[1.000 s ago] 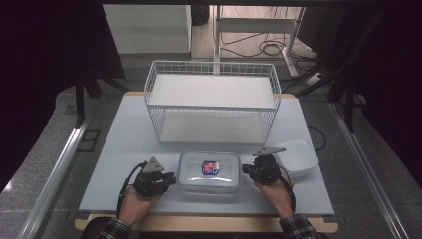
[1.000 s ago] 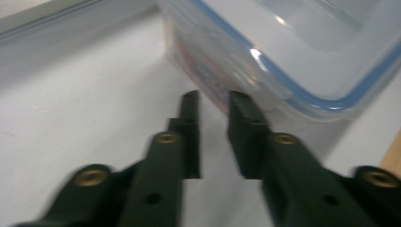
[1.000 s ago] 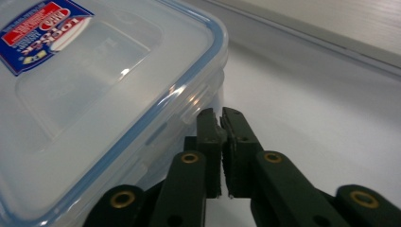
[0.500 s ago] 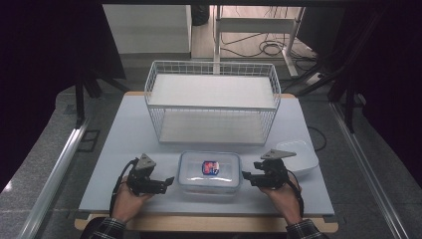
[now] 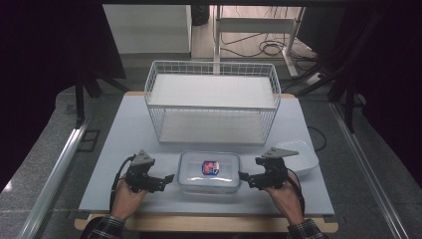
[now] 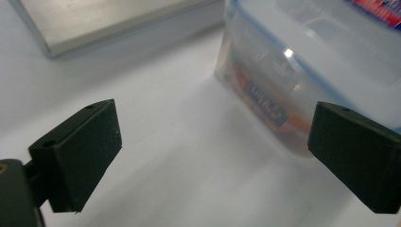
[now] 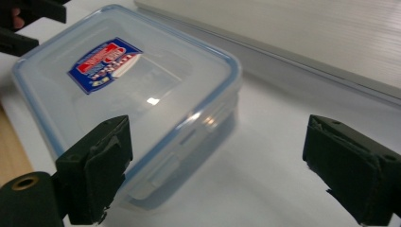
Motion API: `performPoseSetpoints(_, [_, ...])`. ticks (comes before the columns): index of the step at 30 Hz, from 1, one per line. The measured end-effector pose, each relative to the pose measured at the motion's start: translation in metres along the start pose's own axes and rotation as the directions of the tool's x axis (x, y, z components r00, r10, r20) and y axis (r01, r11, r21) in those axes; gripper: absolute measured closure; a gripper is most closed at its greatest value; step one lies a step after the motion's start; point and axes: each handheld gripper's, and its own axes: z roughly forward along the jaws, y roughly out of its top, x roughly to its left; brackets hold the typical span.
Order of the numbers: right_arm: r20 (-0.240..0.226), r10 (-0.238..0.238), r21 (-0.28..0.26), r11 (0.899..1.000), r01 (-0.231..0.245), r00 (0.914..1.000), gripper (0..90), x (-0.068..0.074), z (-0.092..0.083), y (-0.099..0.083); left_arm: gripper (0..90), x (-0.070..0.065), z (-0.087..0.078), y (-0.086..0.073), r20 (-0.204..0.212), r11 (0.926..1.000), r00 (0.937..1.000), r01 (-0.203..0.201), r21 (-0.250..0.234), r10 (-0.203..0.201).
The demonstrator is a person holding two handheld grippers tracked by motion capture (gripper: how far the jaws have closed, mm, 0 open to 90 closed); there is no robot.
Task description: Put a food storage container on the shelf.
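Observation:
A clear plastic food container with a blue-rimmed lid and a red-and-blue label sits near the table's front edge. My left gripper rests just left of it, open and pointing at its left end. My right gripper mirrors it on the right side, also open. In the left gripper view the container lies ahead to the right, its corner beside the right jaw, with nothing between the jaws of the gripper. In the right gripper view the container reaches past the left jaw of the gripper, untouched.
A white wire rack with two shelves stands behind the container; its base edge runs close by. A white dish lies at the right, behind my right hand. The pale table has bare room at the left.
Both grippers have drawn slightly outward and toward the front edge, away from the container's ends. The container has not moved.

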Motion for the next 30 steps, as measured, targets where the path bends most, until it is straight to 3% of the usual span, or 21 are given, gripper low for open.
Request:
performPoseSetpoints(6, [-0.038, 0.035, 0.023, 0.999, -0.034, 0.9987, 3.5, 0.004, 0.005, 0.003, 1.8, -0.003, 0.004, 0.015, 0.036, 0.9998, 0.9992, -0.018, 0.011, 0.017])
performPoseSetpoints(7, [-0.057, 0.057, 0.049, 0.997, -0.054, 0.9968, 2.8, 0.005, 0.007, 0.005, 1.9, -0.001, 0.007, 0.020, 0.103, 0.9999, 0.9946, 0.007, 0.008, -0.008])
performPoseSetpoints(10, [-0.064, 0.073, 0.073, 0.995, -0.068, 0.9952, 5.2, 0.006, 0.009, 0.007, 2.5, -0.003, 0.013, 0.025, 0.129, 0.9997, 0.9916, 0.005, 0.023, -0.008])
performPoseSetpoints(11, [-0.081, 0.084, 0.101, 0.992, -0.076, 0.9932, 7.4, 0.007, 0.012, 0.009, 2.5, -0.006, 0.021, 0.028, 0.146, 0.9985, 0.9892, -0.010, 0.053, 0.002])
performPoseSetpoints(12, [-0.094, 0.093, 0.115, 0.990, -0.081, 0.9913, 7.9, 0.007, 0.014, 0.010, 2.6, -0.006, 0.021, 0.028, 0.146, 0.9985, 0.9892, -0.010, 0.053, 0.002])
performPoseSetpoints(13, [-0.109, 0.098, 0.125, 0.989, -0.084, 0.9893, 7.9, 0.007, 0.017, 0.010, 2.0, -0.006, 0.029, 0.030, 0.193, 0.9976, 0.9810, 0.004, 0.070, -0.017])
performPoseSetpoints(14, [-0.109, 0.098, 0.125, 0.989, -0.084, 0.9893, 7.9, 0.007, 0.017, 0.010, 2.4, -0.006, 0.029, 0.030, 0.193, 0.9976, 0.9810, 0.004, 0.070, -0.017])
performPoseSetpoints(15, [-0.121, 0.106, 0.132, 0.987, -0.090, 0.9869, 7.9, 0.006, 0.020, 0.010, 2.1, -0.005, 0.032, 0.031, 0.219, 0.9970, 0.9753, 0.015, 0.075, -0.032])
performPoseSetpoints(16, [-0.134, 0.122, 0.150, 0.983, -0.102, 0.9834, 7.6, 0.003, 0.025, 0.010, 1.9, -0.002, 0.038, 0.032, 0.276, 0.9942, 0.9591, 0.037, 0.101, -0.063])
performPoseSetpoints(17, [-0.134, 0.122, 0.150, 0.983, -0.102, 0.9834, 7.6, 0.003, 0.025, 0.010, 1.7, -0.002, 0.038, 0.032, 0.276, 0.9942, 0.9591, 0.037, 0.101, -0.063])
performPoseSetpoints(18, [-0.173, 0.162, 0.168, 0.977, -0.133, 0.9715, 7.4, -0.001, 0.031, 0.009, 1.4, 0.000, 0.043, 0.031, 0.325, 0.9913, 0.9413, 0.055, 0.120, -0.091])
performPoseSetpoints(19, [-0.173, 0.162, 0.168, 0.977, -0.133, 0.9715, 7.4, -0.001, 0.031, 0.009, 1.1, 0.000, 0.043, 0.031, 0.325, 0.9913, 0.9413, 0.055, 0.120, -0.091])
performPoseSetpoints(20, [-0.213, 0.213, 0.185, 0.967, -0.175, 0.9536, 7.3, -0.004, 0.037, 0.007, 0.8, 0.001, 0.051, 0.028, 0.400, 0.9851, 0.9068, 0.078, 0.153, -0.134])
performPoseSetpoints(21, [-0.232, 0.232, 0.195, 0.963, -0.188, 0.9447, 7.9, -0.006, 0.040, 0.007, 0.0, 0.001, 0.051, 0.028, 0.400, 0.9851, 0.9068, 0.078, 0.153, -0.134])
performPoseSetpoints(22, [-0.232, 0.232, 0.195, 0.963, -0.188, 0.9447, 7.9, -0.006, 0.040, 0.007, 0.0, 0.000, 0.057, 0.026, 0.439, 0.9810, 0.8848, 0.086, 0.174, -0.156])
performPoseSetpoints(24, [-0.256, 0.286, 0.226, 0.947, -0.231, 0.9235, 7.7, -0.009, 0.044, 0.006, 0.2, 0.001, 0.057, 0.025, 0.443, 0.9786, 0.8795, 0.103, 0.178, -0.173])
performPoseSetpoints(27, [-0.255, 0.305, 0.231, 0.941, -0.248, 0.9176, 13.9, -0.010, 0.042, 0.006, 4.3, 0.001, 0.050, 0.026, 0.435, 0.9798, 0.8856, 0.094, 0.176, -0.163])
performPoseSetpoints(28, [-0.264, 0.335, 0.229, 0.933, -0.279, 0.9044, 22.1, -0.014, 0.036, 0.005, 12.0, 0.002, 0.046, 0.024, 0.434, 0.9796, 0.8852, 0.101, 0.174, -0.168])
performPoseSetpoints(29, [-0.267, 0.352, 0.230, 0.927, -0.296, 0.8970, 25.8, -0.015, 0.034, 0.004, 16.4, 0.003, 0.042, 0.023, 0.436, 0.9791, 0.8825, 0.111, 0.170, -0.176])
performPoseSetpoints(30, [-0.267, 0.352, 0.230, 0.927, -0.296, 0.8970, 25.8, -0.015, 0.034, 0.004, 16.4, 0.004, 0.041, 0.021, 0.439, 0.9779, 0.8790, 0.121, 0.171, -0.185])
